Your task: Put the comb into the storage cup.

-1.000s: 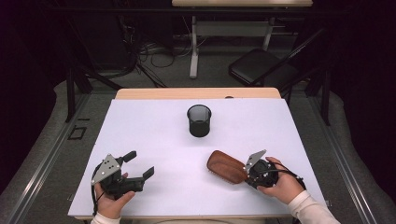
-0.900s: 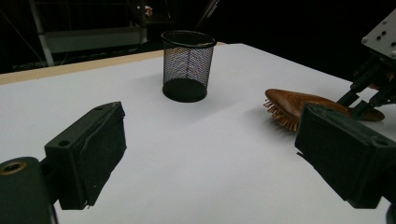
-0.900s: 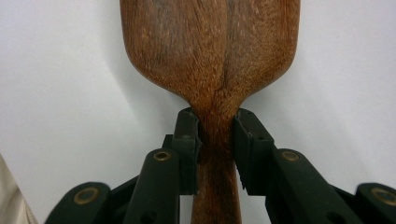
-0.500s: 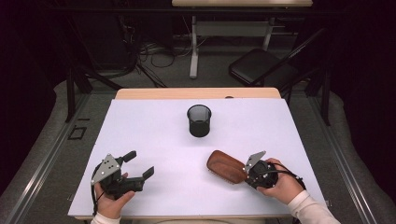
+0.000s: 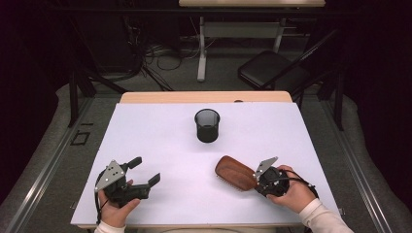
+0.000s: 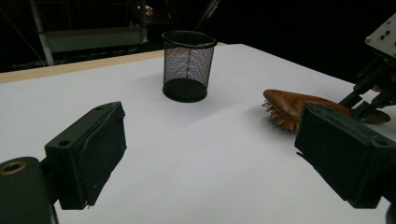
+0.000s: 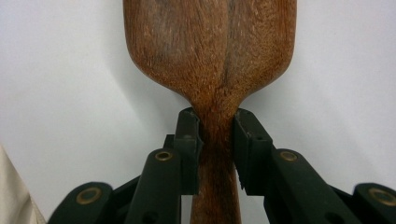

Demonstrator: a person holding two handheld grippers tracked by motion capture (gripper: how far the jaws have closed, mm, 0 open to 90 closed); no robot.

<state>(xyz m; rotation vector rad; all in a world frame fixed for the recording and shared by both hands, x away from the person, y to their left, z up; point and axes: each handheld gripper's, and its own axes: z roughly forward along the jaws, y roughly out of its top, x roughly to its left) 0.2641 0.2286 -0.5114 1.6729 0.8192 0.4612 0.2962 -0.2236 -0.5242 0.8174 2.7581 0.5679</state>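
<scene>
Both pads of right gripper [image 7: 217,140] pinch hairbrush [image 7: 210,60] neck — probably narrow hold, may twist; left gripper [image 5: 144,171] wide.

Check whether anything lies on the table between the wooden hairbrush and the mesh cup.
Nothing visible does. The right gripper clamps the hairbrush at its handle, and only bare white table separates it from the mesh cup.

Brush [image 7: 210,60]: brown wood, grainy, slight sheen. Cup [image 6: 187,65]: black wire mesh. Table [image 5: 160,141]: smooth matt white; far edge pale wood.
</scene>
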